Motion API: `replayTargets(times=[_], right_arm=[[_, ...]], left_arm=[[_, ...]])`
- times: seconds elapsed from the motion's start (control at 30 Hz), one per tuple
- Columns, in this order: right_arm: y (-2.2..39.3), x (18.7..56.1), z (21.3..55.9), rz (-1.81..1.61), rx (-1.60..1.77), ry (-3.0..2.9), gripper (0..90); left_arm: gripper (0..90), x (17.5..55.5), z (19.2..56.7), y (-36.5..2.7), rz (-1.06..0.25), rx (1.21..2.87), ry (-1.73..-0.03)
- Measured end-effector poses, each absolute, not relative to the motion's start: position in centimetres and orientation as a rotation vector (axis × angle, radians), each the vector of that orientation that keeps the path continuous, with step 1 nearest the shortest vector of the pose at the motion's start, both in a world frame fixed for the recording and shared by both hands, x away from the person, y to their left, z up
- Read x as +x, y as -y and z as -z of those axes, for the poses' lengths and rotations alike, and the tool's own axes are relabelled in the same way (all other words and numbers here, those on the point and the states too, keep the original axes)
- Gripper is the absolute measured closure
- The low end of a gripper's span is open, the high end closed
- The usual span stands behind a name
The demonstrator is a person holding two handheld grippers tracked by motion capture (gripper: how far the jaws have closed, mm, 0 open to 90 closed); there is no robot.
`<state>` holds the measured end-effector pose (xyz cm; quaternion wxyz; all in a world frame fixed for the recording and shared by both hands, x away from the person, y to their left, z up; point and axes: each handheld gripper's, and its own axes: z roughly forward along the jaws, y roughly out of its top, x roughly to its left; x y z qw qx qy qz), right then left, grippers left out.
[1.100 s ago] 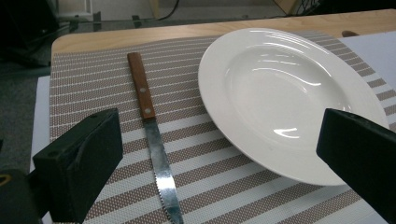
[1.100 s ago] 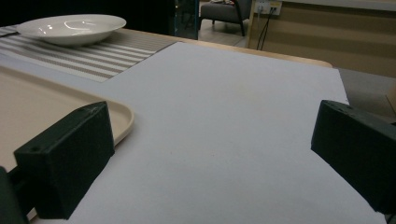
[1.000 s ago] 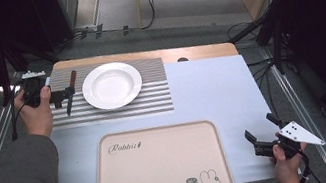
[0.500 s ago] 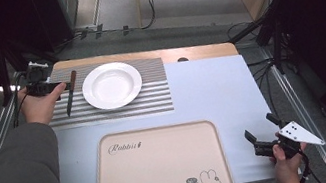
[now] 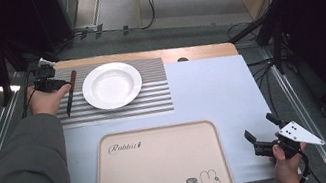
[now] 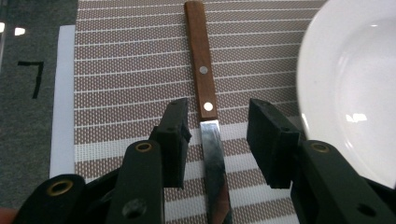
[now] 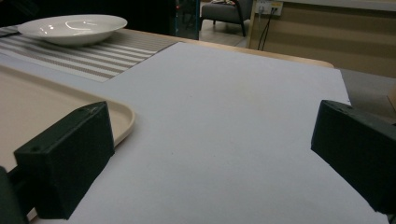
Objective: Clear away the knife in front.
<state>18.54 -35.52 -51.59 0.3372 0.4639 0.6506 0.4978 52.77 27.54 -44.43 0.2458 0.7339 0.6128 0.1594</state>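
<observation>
A knife (image 6: 204, 70) with a brown wooden handle and steel blade lies on the striped placemat (image 6: 121, 70), left of the white plate (image 6: 350, 84). My left gripper (image 6: 218, 109) is open, one jaw on each side of the knife where handle meets blade, not touching it. In the high view the left gripper (image 5: 50, 83) sits at the mat's far left, beside the knife (image 5: 69, 91) and plate (image 5: 111, 85). My right gripper (image 5: 259, 128) is open with nothing in it, low over the white table sheet (image 7: 224, 93) near the front right.
A beige tray (image 5: 159, 168) with a rabbit print lies at the front middle; its rim (image 7: 119, 116) is close to the left of the right gripper. The placemat (image 5: 151, 93) covers the far left. Metal rails run along both table sides.
The left hand has shifted slightly right and turned, bringing its open jaws over the knife. The right gripper has stayed still.
</observation>
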Motion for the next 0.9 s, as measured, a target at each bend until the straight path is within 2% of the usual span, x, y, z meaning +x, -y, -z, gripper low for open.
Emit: replayTargets(times=[0.3, 0.9], right_arm=[[35.5, 18.6, 51.6, -1.304, 1.204, -1.699, 0.0], [35.5, 18.6, 51.6, -1.296, 1.209, -1.698, 0.0]], left_arm=[[66.0, 54.1, 45.5, -27.1, -0.478, 2.047, -1.676], [70.9, 54.9, 47.5, -26.1, -0.508, 2.051, -1.703]])
